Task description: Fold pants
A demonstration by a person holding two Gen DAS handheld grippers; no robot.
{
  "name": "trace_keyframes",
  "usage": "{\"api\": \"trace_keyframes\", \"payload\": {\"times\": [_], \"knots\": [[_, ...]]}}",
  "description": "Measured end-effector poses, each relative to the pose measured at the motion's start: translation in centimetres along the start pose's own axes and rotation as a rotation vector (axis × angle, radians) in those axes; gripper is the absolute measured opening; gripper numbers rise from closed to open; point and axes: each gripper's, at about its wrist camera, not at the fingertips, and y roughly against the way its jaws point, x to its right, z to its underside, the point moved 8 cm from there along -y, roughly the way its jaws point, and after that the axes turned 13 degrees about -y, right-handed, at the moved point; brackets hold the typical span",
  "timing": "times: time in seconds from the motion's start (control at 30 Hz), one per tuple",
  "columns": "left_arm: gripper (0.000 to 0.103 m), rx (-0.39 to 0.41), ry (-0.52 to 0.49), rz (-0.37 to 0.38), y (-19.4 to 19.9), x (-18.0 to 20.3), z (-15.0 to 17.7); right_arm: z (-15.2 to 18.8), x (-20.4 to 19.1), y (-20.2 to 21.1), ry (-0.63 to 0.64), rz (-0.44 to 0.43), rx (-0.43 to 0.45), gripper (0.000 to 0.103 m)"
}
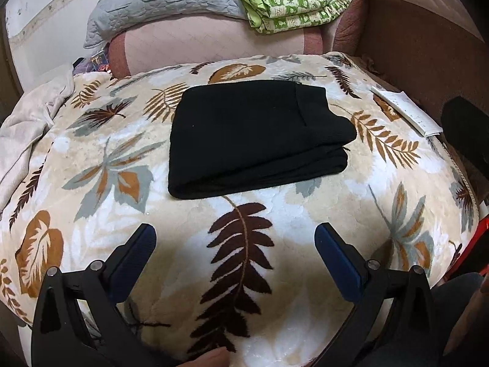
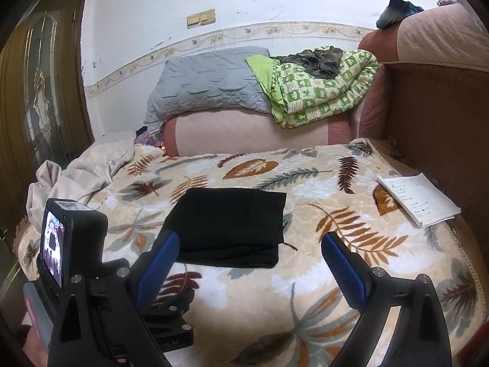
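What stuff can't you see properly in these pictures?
- Writing on the notebook: too small to read in the right wrist view; cut short by fisheye bend in the left.
- Inner layers of the folded black pants: hidden by the top layer.
- Dark cloth on the green quilt: too crumpled to identify.
- Left gripper and right gripper: both open, empty.

open blanket [image 1: 275, 275] before pants [image 1: 256, 137], notepad [image 2: 418, 198] far right
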Motion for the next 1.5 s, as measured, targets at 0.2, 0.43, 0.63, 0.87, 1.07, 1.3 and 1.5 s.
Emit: {"api": "trace_keyframes", "payload": {"times": [0.2,0.43,0.63,0.87,1.07,1.3,1.5], "knots": [[0.103,-0.001,-0.006,-0.003,0.0,-0.1,0.0,0.1,0.0,0.0,-0.002,0.004,0.001,0.095],[0.103,-0.005,0.010,0.040,-0.3,0.1,0.0,0.2,0.3,-0.7,0.015,0.019,-0.012,0.095],[0.103,0.022,0.040,0.070,0.1,-0.2,-0.2,0.3,1.5,-1.1,-0.007,0.061,-0.061,0.095],[0.103,0.054,0.065,0.052,0.9,-0.9,-0.5,1.7,4.7,-0.7,-0.220,-0.060,-0.327,0.095],[0.103,0.084,0.135,0.109,2.0,-1.9,-1.0,2.3,5.2,0.4,-0.336,-0.232,-0.337,0.099],[0.103,0.157,0.059,0.098,8.6,-2.2,-2.9,1.5,7.4,0.8,-0.439,-0.260,-0.321,0.102],[0.103,0.113,0.072,0.055,13.9,-4.6,-4.9,1.1,7.2,0.9,-0.508,-0.321,-0.309,0.102]]}}
